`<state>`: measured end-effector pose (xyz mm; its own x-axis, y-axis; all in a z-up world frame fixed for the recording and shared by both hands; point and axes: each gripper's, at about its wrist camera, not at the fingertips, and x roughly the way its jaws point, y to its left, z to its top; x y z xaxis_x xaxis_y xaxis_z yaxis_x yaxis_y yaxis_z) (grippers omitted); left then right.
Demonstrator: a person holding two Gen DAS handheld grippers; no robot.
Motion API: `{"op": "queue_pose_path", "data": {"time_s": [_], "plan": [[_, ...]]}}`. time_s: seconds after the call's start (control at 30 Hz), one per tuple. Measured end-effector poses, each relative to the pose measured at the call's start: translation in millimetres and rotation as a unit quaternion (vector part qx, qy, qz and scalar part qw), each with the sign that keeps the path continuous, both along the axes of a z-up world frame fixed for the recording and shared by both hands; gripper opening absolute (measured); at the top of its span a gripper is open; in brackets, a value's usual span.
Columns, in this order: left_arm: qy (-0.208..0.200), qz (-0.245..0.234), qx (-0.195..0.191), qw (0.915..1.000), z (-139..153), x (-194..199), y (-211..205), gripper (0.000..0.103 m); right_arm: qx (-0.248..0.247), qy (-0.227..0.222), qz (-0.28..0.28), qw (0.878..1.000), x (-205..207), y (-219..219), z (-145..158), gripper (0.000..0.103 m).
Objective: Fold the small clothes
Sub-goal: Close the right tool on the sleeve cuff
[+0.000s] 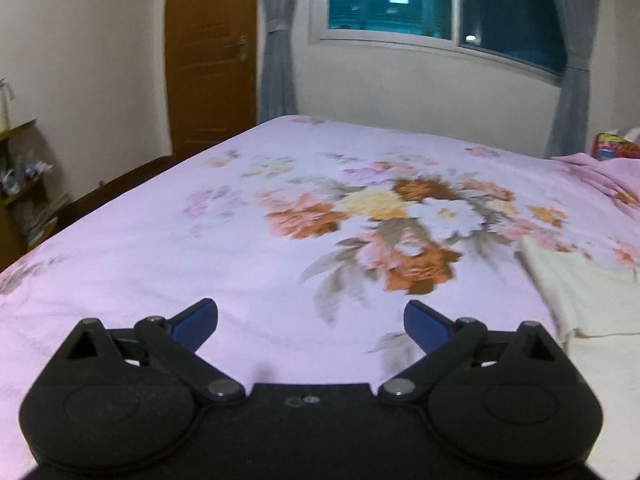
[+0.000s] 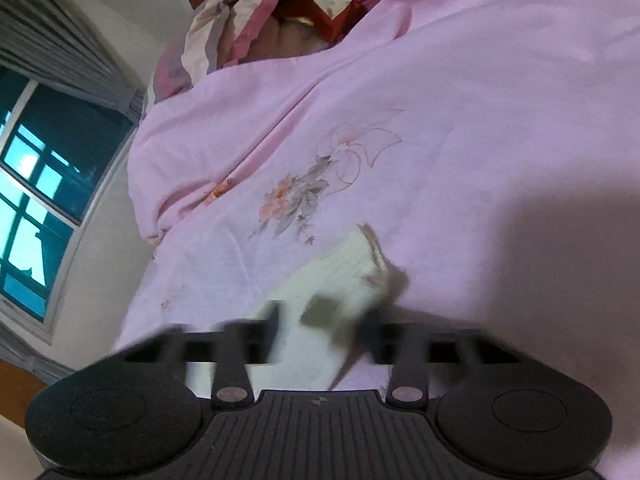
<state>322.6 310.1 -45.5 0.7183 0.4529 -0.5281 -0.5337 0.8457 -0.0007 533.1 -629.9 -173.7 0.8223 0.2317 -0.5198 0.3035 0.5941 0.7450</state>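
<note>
Pink cotton with a printed bouquet of orange, cream and white flowers fills most of what I see: a bedsheet [image 1: 160, 264] stretched over the whole bed. My left gripper [image 1: 311, 322] hovers low over it with its blue-padded fingers [image 1: 198, 320] spread wide and only bare sheet between them. Ahead of it and off to its right lies a pale cream ribbed garment [image 1: 580, 292], flat on the sheet and well clear of those fingers. Far ahead of the left gripper I see a brown wooden door [image 1: 210, 52], grey curtains [image 1: 276, 60] and a white-framed window [image 1: 420, 4] in the far wall.

My right gripper [image 2: 320, 320] sits right at the near edge of that same cream garment [image 2: 344, 264], which spreads from between its fingers forward onto the sheet. The fingers [image 2: 272, 320] are badly smeared by blur, so I can't make out pad contact; they look drawn in close with the cloth lying between them, and I read them as pinched on its edge. Beyond the garment, further ahead, the pink sheet [image 2: 480, 120] bulges up over bedding, with a striped pink and white pillow [image 2: 224, 28] at the far end.
</note>
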Motion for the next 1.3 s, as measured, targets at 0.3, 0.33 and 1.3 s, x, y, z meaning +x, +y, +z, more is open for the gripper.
{"op": "queue_pose_path", "data": {"time_s": [0.3, 0.33, 1.3], "plan": [[0.031, 0.01, -0.014, 0.9994, -10.8, -15.5, 36.3, 0.1, -0.07, -0.025, 0.003, 0.997, 14.0, 35.5, 37.2, 0.004], [0.033, 0.003, -0.014, 0.9993, -13.5, -17.9, 36.4, 0.1, -0.082, -0.032, 0.011, 0.996, 16.5, 46.7, 47.1, 0.004], [0.075, -0.035, -0.037, 0.9959, -71.6, -107.0, 51.0, 0.103, -0.125, -0.143, 0.462, 0.866, 8.5, 621.5, 55.2, 0.005]]}}
